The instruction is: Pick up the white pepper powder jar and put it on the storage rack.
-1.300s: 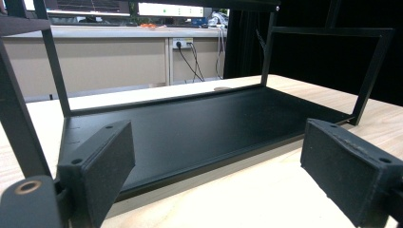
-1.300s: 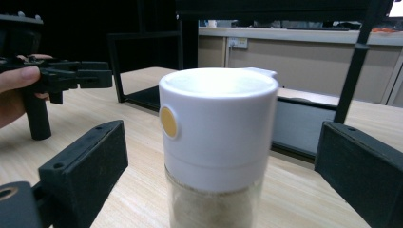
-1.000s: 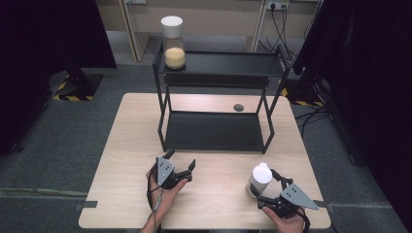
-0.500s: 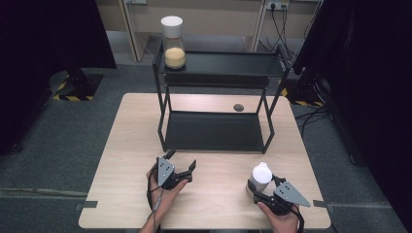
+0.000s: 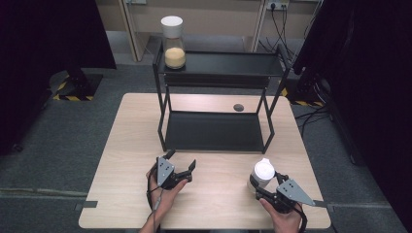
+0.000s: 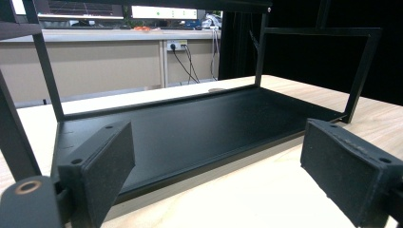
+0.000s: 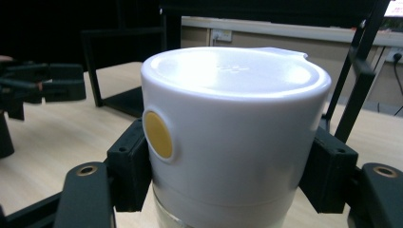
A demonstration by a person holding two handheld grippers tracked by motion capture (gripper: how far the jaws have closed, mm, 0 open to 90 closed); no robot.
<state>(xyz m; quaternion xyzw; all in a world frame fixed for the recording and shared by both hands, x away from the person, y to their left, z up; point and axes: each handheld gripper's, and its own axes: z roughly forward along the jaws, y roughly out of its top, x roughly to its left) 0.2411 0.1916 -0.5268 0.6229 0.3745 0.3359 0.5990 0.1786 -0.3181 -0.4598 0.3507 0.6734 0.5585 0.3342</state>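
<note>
right gripper (image 5: 265, 187): lower right of the high view, held in a hand (image 5: 284, 221) at the bottom edge. Jaws closed on a white-lidded jar (image 5: 263, 174), one pad on each side of it.
right gripper view: jar's white lid (image 7: 235, 133) is centre frame, with a round yellow spot on its left face. Black pads touch it left and right, just below the lid's widest part. A clear body shows under the lid at the bottom edge; contents not readable.
jar pose: upright, near the table's (image 5: 131, 145) front right corner; can't tell if its base touches the tabletop.
left gripper (image 5: 182, 162): lower centre-left of the high view, held in a hand (image 5: 165, 194). Jaws spread wide, nothing between them.
left gripper view: two black pads (image 6: 102, 171) at lower left and lower right, well apart. Bare light wood lies between them.
rack (image 5: 218, 87): black two-tier metal frame, centre of the high view, standing on the table beyond both grippers. Its lower tray (image 6: 190, 128) sits straight ahead of the left gripper.
second jar (image 5: 173, 41): white lid, tan fill in its lower part, upright on the rack's top shelf at the left corner, upper centre of the frame.
small dark disc (image 5: 238, 107): on the tabletop behind the rack's lower tray, right of centre.
surroundings: grey floor around the table, wall sockets with cables at the top of the high view.
</note>
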